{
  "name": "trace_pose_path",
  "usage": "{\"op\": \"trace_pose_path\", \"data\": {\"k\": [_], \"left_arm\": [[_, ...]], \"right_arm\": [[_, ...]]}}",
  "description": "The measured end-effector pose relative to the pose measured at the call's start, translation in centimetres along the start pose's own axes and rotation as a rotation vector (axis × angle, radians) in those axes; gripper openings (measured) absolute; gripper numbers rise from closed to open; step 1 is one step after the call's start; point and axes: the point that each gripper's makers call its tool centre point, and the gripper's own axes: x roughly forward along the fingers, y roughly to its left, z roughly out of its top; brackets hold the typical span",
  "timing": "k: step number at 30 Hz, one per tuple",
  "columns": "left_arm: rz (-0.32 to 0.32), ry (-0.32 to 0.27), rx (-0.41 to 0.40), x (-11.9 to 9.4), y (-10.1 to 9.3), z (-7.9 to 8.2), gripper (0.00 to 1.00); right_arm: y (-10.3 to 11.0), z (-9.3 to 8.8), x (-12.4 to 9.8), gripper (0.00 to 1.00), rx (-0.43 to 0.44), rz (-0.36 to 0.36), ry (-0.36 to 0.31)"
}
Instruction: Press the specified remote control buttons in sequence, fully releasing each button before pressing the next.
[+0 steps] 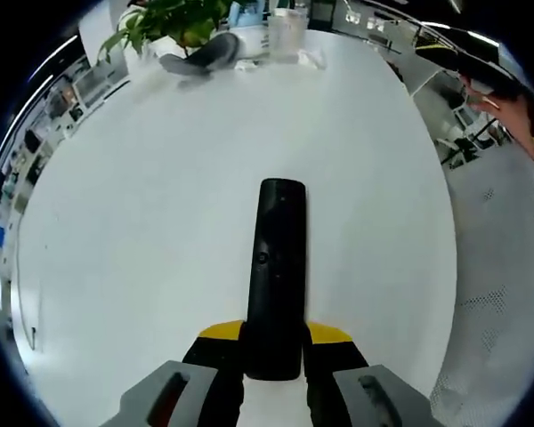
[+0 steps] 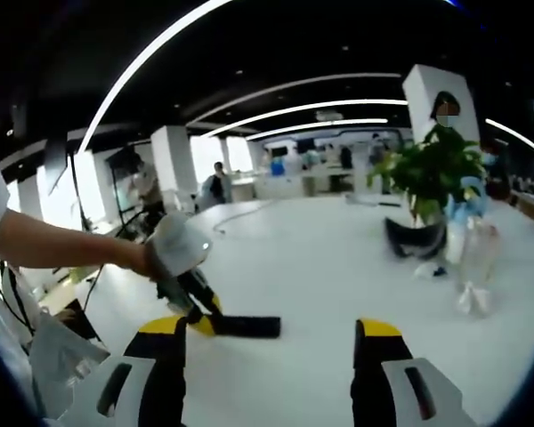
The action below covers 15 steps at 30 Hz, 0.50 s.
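A long black remote control (image 1: 274,276) lies lengthwise between my left gripper's (image 1: 274,345) yellow-tipped jaws, which are shut on its near end; it points away over the white table (image 1: 160,222). In the right gripper view the same remote (image 2: 242,325) sticks out flat above the table, held by the left gripper (image 2: 196,302) in a person's hand coming in from the left. My right gripper (image 2: 271,342) is open, its yellow-tipped jaws wide apart with nothing between them, and stands back from the remote, just to its right.
A potted green plant (image 2: 432,173), a dark curved object (image 2: 414,238) and a clear plastic bottle (image 2: 476,267) stand at the table's far side. The table's curved edge (image 1: 449,267) runs on the right of the left gripper view. People stand in the background.
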Motion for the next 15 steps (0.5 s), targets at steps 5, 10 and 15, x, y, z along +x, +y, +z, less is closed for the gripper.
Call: {"op": "trace_pose_path", "data": {"k": [5,10,15], "left_arm": [[0.007,0.009,-0.027,0.0,0.5,0.2,0.24],[0.005,0.027,-0.021,0.0,0.9,0.3,0.24],[0.008,0.032,-0.026,0.1,1.5,0.4,0.24]], "right_arm": [[0.1,-0.1,0.1,0.75,-0.005,0.002,0.006],[0.0,-0.1,0.1,0.74,-0.004,0.002,0.009],[0.0,-0.2,0.1,0.74,-0.002,0.0,0.01]]}}
